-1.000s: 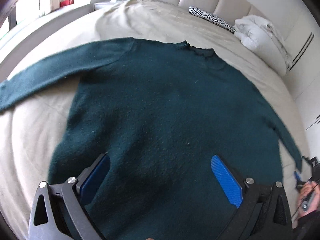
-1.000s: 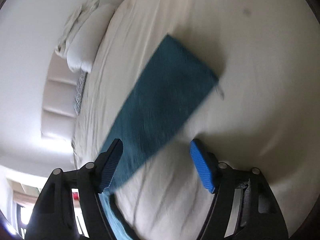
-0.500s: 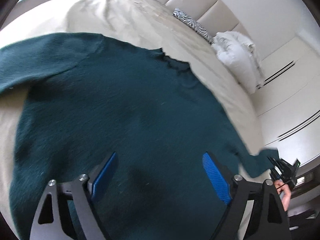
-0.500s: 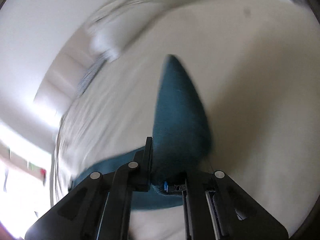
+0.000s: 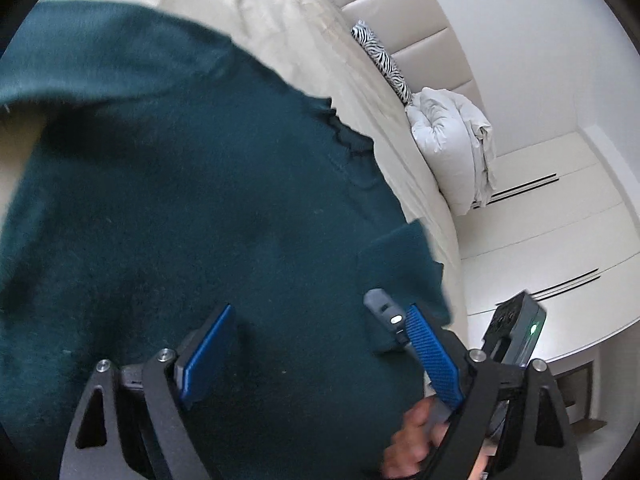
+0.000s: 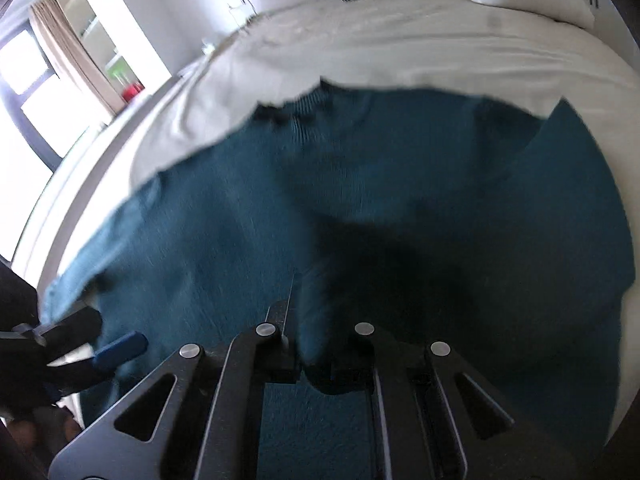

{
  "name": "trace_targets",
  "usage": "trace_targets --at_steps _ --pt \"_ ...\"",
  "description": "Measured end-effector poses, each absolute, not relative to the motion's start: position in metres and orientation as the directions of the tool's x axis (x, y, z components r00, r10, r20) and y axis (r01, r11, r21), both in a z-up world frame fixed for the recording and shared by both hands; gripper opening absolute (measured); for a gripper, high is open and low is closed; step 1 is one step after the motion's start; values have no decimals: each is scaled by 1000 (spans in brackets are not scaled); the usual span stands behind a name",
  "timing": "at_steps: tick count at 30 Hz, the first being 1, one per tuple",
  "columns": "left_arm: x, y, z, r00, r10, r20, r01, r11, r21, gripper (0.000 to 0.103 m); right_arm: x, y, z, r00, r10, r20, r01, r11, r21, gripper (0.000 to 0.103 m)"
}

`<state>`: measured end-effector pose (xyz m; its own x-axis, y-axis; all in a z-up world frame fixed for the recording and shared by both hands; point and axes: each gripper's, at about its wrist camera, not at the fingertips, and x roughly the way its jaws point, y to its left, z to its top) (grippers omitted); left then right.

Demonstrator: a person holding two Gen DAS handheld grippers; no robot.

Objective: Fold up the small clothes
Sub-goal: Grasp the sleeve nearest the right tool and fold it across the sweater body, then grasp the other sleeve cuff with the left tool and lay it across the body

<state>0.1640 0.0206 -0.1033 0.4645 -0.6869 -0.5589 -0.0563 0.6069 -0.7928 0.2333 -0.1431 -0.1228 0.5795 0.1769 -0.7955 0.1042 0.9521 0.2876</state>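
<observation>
- Sweater (image 5: 192, 200), dark teal knit, lies spread flat on the cream bed (image 5: 304, 40), its neckline toward the padded headboard (image 5: 416, 28).
- Right gripper (image 6: 316, 356) has its jaws pressed together on a bunched fold of the sweater's sleeve (image 6: 580, 200), which is drawn in over the body of the garment.
- Left gripper (image 5: 320, 352) hovers above the sweater with its blue pads (image 5: 208, 350) spread wide apart, holding nothing.
- In the left wrist view the right gripper's tip sits just beside the left gripper's right pad.
- A zebra-print pillow (image 5: 384, 60) and a white duvet (image 5: 452, 136) rest by the headboard.
</observation>
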Motion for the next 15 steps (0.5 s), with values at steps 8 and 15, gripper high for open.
trace_targets --at_steps 8,15 --pt "177 -2 -111 434 -748 -501 -89 518 -851 97 174 -107 -123 625 183 -758 18 968 249 66" --pt "186 -31 -116 399 -755 -521 -76 539 -839 78 131 -169 -123 659 300 -689 148 847 510 66"
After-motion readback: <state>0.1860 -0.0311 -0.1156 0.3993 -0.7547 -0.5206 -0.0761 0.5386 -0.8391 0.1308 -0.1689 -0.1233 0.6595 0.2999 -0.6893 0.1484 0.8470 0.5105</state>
